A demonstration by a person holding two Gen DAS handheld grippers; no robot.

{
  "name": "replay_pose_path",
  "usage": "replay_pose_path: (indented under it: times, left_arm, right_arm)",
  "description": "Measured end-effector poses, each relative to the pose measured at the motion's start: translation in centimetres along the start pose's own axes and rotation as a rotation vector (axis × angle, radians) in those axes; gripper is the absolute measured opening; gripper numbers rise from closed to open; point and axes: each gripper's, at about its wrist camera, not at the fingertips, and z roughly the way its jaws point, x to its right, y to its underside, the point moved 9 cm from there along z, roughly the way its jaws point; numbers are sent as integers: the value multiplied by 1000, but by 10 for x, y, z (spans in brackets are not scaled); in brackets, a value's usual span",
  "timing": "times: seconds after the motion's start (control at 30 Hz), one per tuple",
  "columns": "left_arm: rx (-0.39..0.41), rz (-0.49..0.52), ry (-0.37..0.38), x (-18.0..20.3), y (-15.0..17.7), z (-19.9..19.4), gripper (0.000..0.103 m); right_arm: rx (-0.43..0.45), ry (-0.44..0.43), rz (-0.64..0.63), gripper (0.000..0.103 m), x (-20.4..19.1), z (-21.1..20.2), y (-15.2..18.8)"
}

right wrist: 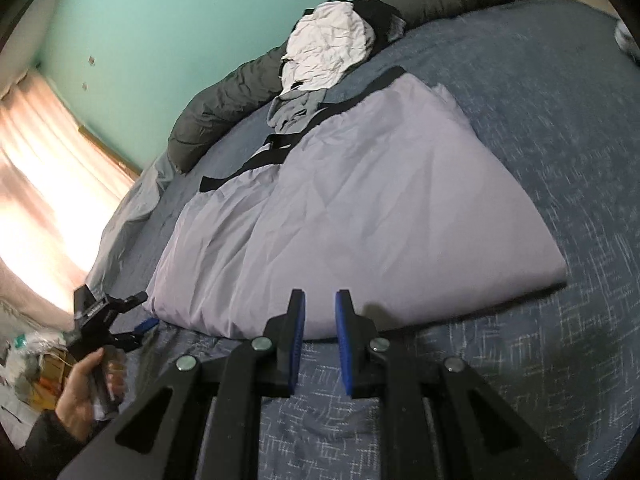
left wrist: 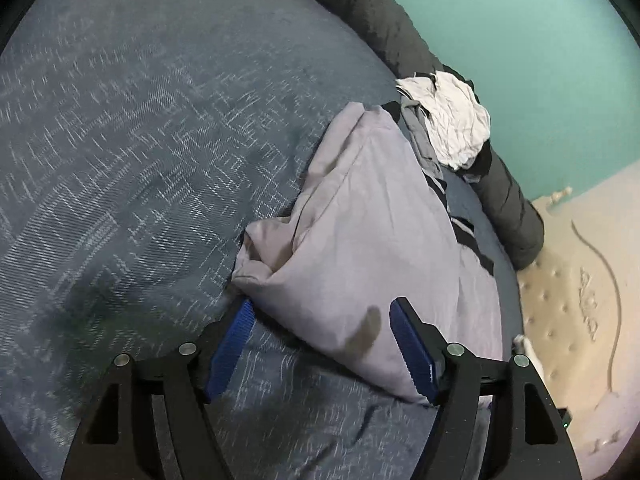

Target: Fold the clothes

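A lilac garment lies folded flat on the blue patterned bedspread; it also shows in the left wrist view, with a bunched corner at its near left. My left gripper is open, its blue pads on either side of the garment's near corner, holding nothing. It shows from outside in the right wrist view, held in a hand at the garment's left end. My right gripper is open a little, empty, just short of the garment's near edge.
A pile of white, grey and black clothes lies at the far side against a rolled dark grey quilt. A teal wall stands behind. Bare mattress shows at right; a bright curtain at left.
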Motion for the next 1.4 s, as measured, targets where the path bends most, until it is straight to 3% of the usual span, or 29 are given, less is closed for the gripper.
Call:
replay_pose_path:
  times: [0.13, 0.3, 0.4, 0.47, 0.57, 0.8, 1.03, 1.27, 1.4]
  left_arm:
    - [13, -4, 22, 3, 0, 7, 73]
    - [41, 9, 14, 9, -1, 7, 58]
    - [46, 21, 29, 15, -4, 5, 42]
    - [50, 31, 42, 20, -7, 3, 20]
    - [57, 57, 60, 31, -10, 0, 11]
    - [71, 166, 128, 92, -15, -10, 7]
    - [71, 311, 226, 200, -5, -7, 7]
    - [-48, 523, 291, 318, 67, 39, 7]
    - [-181, 644, 269, 350, 133, 89, 7]
  right_arm:
    - [6, 7, 19, 15, 8, 0, 0]
    - [5, 9, 30, 15, 12, 2, 0]
    - [7, 6, 29, 15, 12, 2, 0]
    - [7, 4, 31, 15, 12, 2, 1]
    - [8, 2, 38, 15, 13, 1, 1]
    - [25, -10, 56, 15, 16, -6, -2]
    - [50, -23, 80, 15, 28, -22, -8]
    - [91, -22, 120, 16, 52, -48, -18]
    - [90, -6, 175, 17, 75, -58, -19]
